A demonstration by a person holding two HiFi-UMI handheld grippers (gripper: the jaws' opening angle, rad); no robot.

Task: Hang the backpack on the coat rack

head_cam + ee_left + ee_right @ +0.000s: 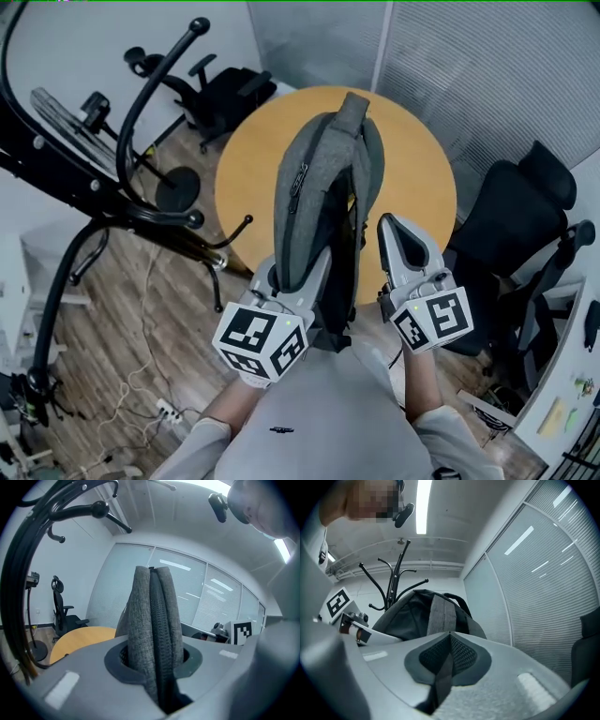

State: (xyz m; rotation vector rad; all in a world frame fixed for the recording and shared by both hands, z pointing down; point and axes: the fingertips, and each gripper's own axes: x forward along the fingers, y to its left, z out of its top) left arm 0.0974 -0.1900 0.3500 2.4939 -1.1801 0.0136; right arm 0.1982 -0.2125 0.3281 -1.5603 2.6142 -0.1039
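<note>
I hold a grey backpack (323, 178) up in the air above a round table, one gripper on each side. My left gripper (291, 281) is shut on a thick fold of its grey fabric and zipper (152, 616), which fills the gap between the jaws. My right gripper (398, 230) is shut on a thin black strap (440, 681) that runs toward the bag's back panel (422, 616). The black coat rack (141, 122) with curved hooks stands to the left of the bag. Its hooks show at the upper left of the left gripper view (93, 508) and behind the bag in the right gripper view (393, 581).
The round wooden table (412, 178) lies under the bag. A black office chair (520, 234) stands at the right and another (225, 94) beyond the rack. A power strip with cables (164, 408) lies on the wood floor. Glass walls with blinds close the far side.
</note>
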